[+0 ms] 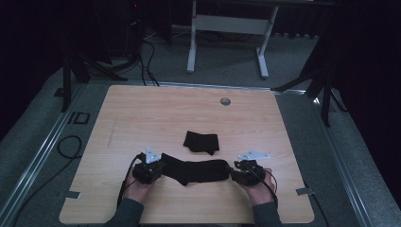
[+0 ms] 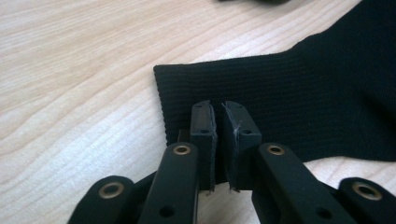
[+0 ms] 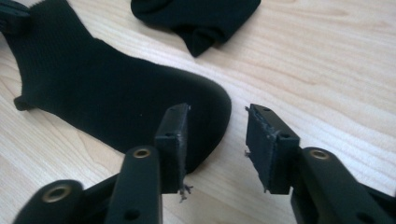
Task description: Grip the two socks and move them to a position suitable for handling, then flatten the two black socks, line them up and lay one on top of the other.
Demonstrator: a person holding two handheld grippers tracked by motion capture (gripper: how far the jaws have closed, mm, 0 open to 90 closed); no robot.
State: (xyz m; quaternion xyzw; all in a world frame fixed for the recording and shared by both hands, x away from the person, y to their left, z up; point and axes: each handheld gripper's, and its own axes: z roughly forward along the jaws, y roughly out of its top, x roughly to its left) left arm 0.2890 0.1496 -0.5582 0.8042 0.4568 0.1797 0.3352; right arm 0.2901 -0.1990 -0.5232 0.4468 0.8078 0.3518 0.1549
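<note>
In the high view, a black sock point(image 1: 196, 171) lies stretched flat across the near part of the wooden desk point(image 1: 142, 118). The left gripper point(image 1: 158, 166) sits at its left end, the right gripper point(image 1: 235, 171) at its right end, each held in a hand. A second, folded sock point(image 1: 202, 142) lies just beyond, apart from the first.

In the left gripper view, the left gripper point(image 2: 218, 135) has its jaws nearly together over the ribbed cuff edge of the sock point(image 2: 289, 102); whether they pinch the cloth cannot be told.

In the right gripper view, the right gripper point(image 3: 217, 140) is spread wide, one jaw over the sock's point(image 3: 116, 98) rounded toe, the other above bare desk point(image 3: 327, 70). The folded sock point(image 3: 196, 16) lies farther off.
</note>
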